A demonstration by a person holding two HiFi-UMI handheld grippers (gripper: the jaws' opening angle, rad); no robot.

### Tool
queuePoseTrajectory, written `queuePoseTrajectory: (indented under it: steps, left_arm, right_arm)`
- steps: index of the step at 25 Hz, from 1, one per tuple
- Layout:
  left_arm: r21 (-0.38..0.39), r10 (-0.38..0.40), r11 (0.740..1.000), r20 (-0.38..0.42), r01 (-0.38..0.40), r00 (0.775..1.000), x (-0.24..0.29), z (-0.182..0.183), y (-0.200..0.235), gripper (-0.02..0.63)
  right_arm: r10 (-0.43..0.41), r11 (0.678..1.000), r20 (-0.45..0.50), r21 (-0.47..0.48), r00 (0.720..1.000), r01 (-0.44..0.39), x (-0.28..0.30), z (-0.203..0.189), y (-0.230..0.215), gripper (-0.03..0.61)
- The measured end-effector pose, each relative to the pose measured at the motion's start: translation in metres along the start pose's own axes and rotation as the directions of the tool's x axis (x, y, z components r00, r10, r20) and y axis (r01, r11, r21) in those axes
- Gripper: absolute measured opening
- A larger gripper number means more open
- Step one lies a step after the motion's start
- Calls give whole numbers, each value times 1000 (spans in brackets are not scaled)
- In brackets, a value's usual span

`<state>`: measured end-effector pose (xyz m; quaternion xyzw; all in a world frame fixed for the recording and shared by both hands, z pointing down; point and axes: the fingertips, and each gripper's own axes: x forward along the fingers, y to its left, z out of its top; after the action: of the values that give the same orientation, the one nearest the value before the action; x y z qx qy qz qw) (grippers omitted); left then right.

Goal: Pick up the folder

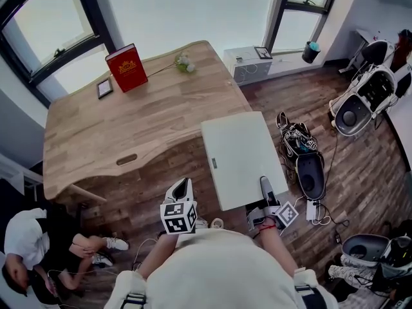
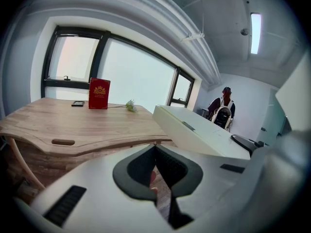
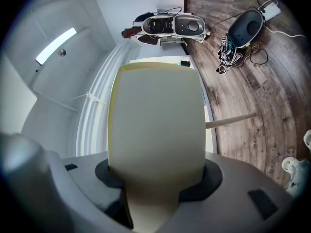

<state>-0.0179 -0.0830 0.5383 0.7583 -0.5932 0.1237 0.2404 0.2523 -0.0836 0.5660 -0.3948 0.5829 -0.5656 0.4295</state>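
One grip is all that carries the folder (image 1: 241, 156): the right gripper (image 1: 265, 188) has its jaws clamped on the near short edge, a little toward that edge's right end. The pale slab reaches out from there toward twelve o'clock, in the air over the wooden floor (image 1: 360, 166). Its far left corner lies over or just beside the lip of the counter (image 1: 129, 121), which spreads off toward ten and eleven o'clock with a red book (image 1: 127, 67) standing at the far side. The left gripper (image 1: 180, 188) hangs at the folder's seven o'clock, apart from it, its jaws closed tip to tip on nothing. From where I stand the folder looks stiff and fairly thick, more a box file than a card sleeve, since it does not sag though it is held from one end. I would guess it is light unless full. Its faces seem smooth and probably slick, and its length will lever against a pinch made so near the edge. A hold at the middle of that edge, or a second pinch on the long left side, should steady it. I cannot see how deep the folder sits in the right jaws, because its broad face covers the pads. Nor can I tell whether the far corner touches the counter. The underside is hidden, the small dark mark (image 1: 214, 163) on top could be a clasp or a label, and the contents are anyone's guess.
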Motion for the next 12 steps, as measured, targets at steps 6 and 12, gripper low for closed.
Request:
queuePoseTrajectory:
  steps: [6,12]
  left_arm:
    - [-7,3,1000,8,-3,1000,-1,3,1,20]
    - [-8,5,1000,9,-5,1000,-1,2,-1,20]
  right_arm:
    - [-1,1000,-11,-16,1000,1,0,0,0,276]
    - [-9,1000,-24,-22,1000,8,1,-2,0,276]
